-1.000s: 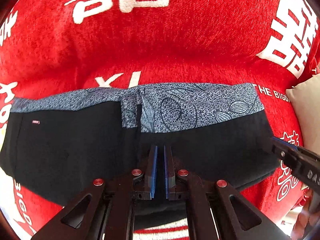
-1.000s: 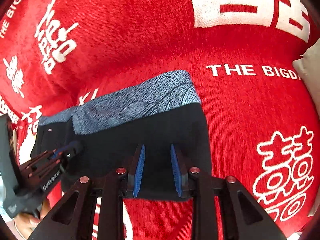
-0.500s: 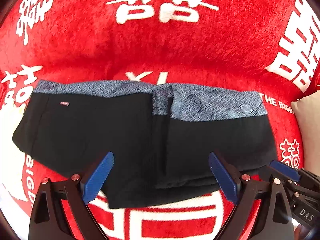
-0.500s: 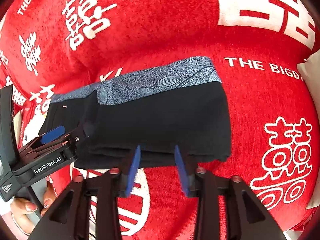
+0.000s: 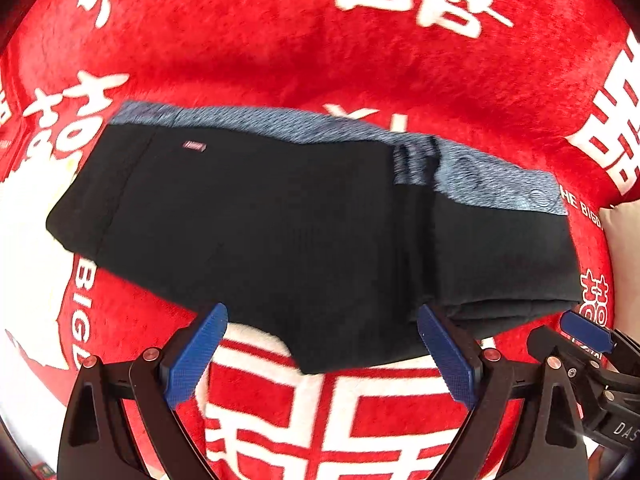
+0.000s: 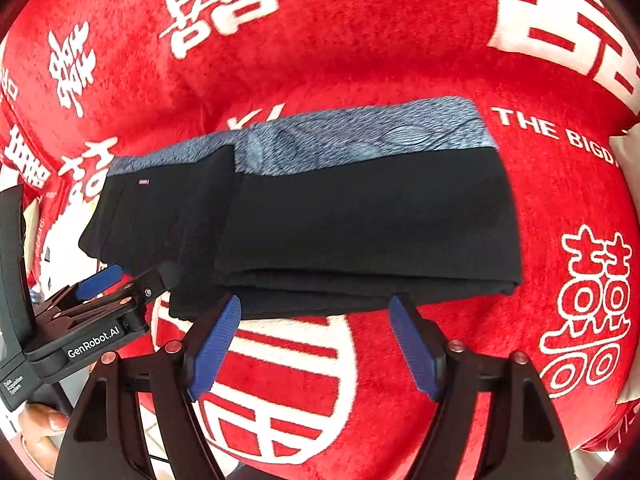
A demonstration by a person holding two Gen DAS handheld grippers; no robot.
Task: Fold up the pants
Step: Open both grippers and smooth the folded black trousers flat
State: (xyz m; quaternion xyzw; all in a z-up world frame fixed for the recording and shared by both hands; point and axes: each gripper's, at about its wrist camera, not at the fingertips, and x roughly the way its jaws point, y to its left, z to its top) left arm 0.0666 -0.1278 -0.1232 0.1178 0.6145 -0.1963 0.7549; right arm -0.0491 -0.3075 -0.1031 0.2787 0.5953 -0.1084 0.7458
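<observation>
Both grippers, left (image 5: pixel 320 356) wide apart, right (image 6: pixel 316 348) opening, above folded pants (image 5: pixel 280 220) on seemingly plush red blanket (image 5: pixel 280 60).

Around the folded pants (image 5: pixel 280 232) the red blanket (image 5: pixel 280 60) lies bare beyond the patterned waistband and past both ends, while on the near side both hand-held grippers and a pale cushion (image 6: pixel 628 148) crowd the pants.

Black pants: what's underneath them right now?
The pants lie folded on the red blanket with white characters, which shows on every side. The print directly beneath, and anything between the folded layers, is covered.
</observation>
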